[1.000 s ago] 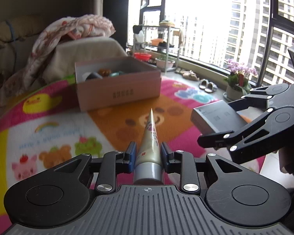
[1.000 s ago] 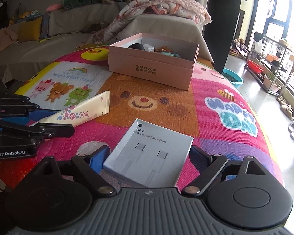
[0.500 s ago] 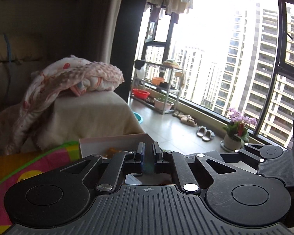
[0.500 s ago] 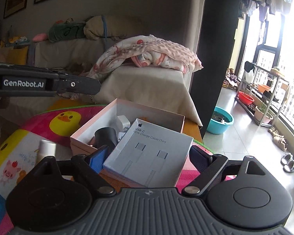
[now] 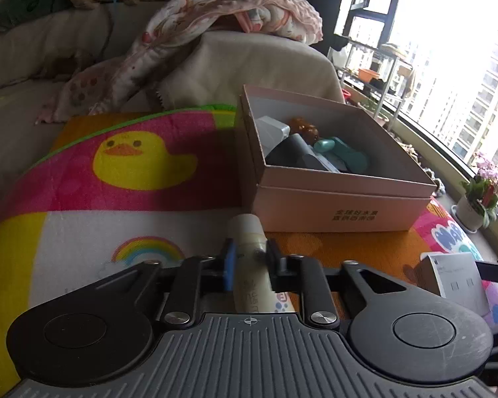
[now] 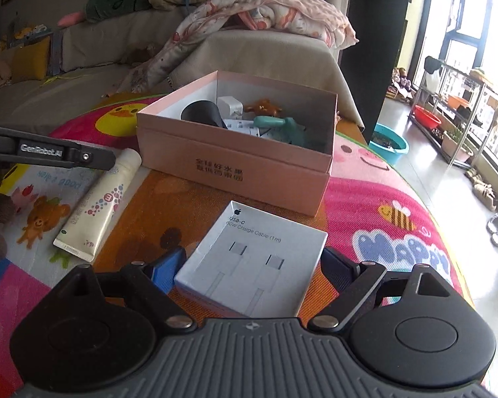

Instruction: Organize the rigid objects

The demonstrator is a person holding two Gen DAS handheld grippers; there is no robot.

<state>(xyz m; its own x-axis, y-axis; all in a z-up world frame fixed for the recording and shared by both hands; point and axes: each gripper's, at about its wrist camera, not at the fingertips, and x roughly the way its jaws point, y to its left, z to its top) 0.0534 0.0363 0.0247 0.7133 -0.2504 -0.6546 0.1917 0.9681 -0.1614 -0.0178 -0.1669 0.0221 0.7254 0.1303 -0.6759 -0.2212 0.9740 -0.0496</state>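
A cream tube (image 5: 249, 238) lies on the cartoon mat, its cap toward the pink box (image 5: 345, 179). My left gripper (image 5: 249, 252) straddles the tube just behind the cap; its jaws are opening and the pads do not seem to press. From the right wrist view the same tube (image 6: 96, 202) rests flat, with a left finger (image 6: 66, 156) over its cap end. My right gripper (image 6: 252, 265) is shut on a white USB-C cable box (image 6: 259, 232), held low over the mat in front of the pink box (image 6: 235, 165). The cable box (image 5: 451, 275) also shows at the right of the left wrist view.
The pink box holds a black item (image 6: 202, 112), a white charger (image 6: 230, 104), an orange figure (image 6: 264, 106) and a teal piece (image 6: 282, 126). Behind it stands a sofa arm under a blanket (image 6: 265, 10). The mat's right edge drops to the floor with a teal basin (image 6: 390, 144).
Half a second ago the left gripper was shut and empty, raised toward the window; now it sits low around the tube. The right gripper came back from over the pink box, still gripping the cable box.
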